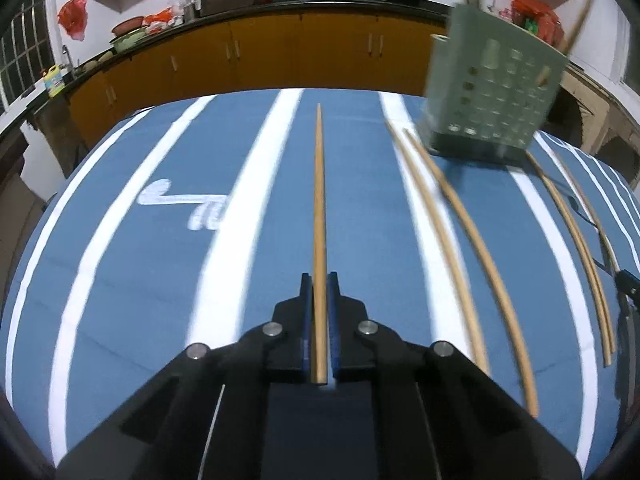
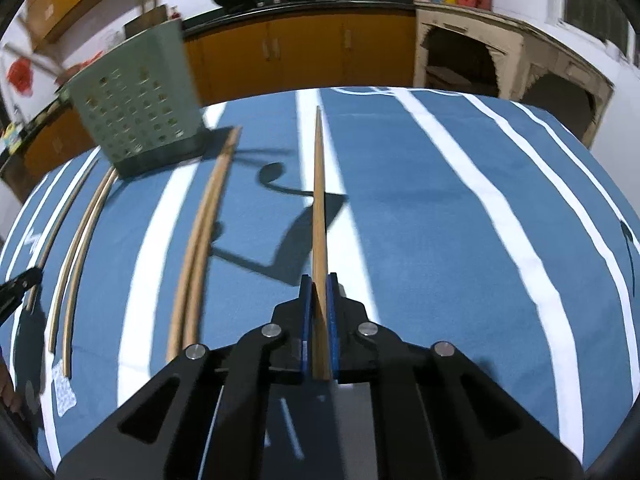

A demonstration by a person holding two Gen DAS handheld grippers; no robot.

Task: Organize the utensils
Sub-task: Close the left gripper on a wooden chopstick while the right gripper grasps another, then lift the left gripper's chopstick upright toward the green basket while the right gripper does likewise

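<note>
Long tan wooden chopsticks [image 1: 448, 216] lay loose ahead-right of the left gripper [image 1: 319, 280], which clamped one chopstick [image 1: 319, 184]; the right gripper [image 2: 319, 280] clamped another [image 2: 319, 184]. The perforated pale-green plastic holder [image 1: 494, 92] already held some; several remained.

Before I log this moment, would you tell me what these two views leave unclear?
- Left wrist: the green holder is motion-blurred; its contents show only through the holes.
- Left wrist: the near end of the held chopstick is hidden inside the left claw.
- Right wrist: the same for its chopstick inside the right claw.
- Right wrist: the loose chopsticks are smeared, so the count is uncertain.
</note>
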